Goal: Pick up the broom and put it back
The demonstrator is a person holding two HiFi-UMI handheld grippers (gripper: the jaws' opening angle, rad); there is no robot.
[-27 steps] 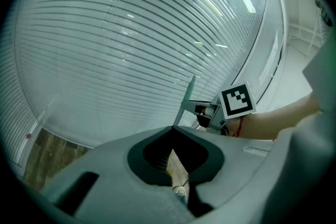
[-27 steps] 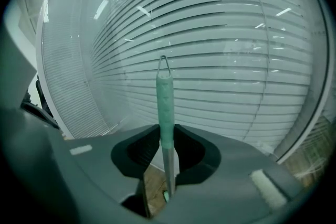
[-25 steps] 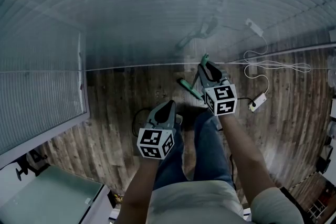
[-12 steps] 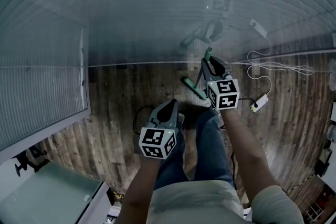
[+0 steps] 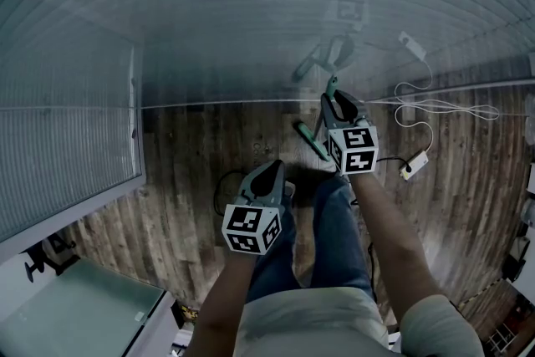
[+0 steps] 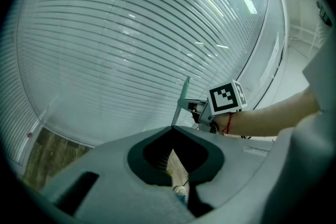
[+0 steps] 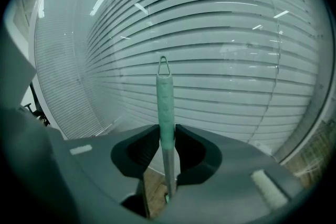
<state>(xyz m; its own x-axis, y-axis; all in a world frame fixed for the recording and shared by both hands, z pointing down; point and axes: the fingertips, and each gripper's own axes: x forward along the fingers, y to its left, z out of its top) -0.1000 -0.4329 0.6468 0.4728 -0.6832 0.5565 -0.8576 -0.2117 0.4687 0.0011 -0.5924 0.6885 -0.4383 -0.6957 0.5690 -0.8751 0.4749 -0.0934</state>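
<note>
The broom has a pale green handle and a green head that is low over the wood floor beside the glass wall. My right gripper is shut on the handle, which stands nearly upright between its jaws; the hanging loop at the handle's tip points at the blinds. My left gripper hangs lower and to the left above the person's leg, its jaws together with nothing in them. The left gripper view shows the broom handle held in front of the glass.
A glass wall with blinds stands straight ahead. A white cable and plug lie on the floor at the right, a dark cable at the left. A white cabinet fills the lower left corner.
My right gripper has shifted slightly toward the glass wall with the broom in it. The left gripper has stayed where it was.
</note>
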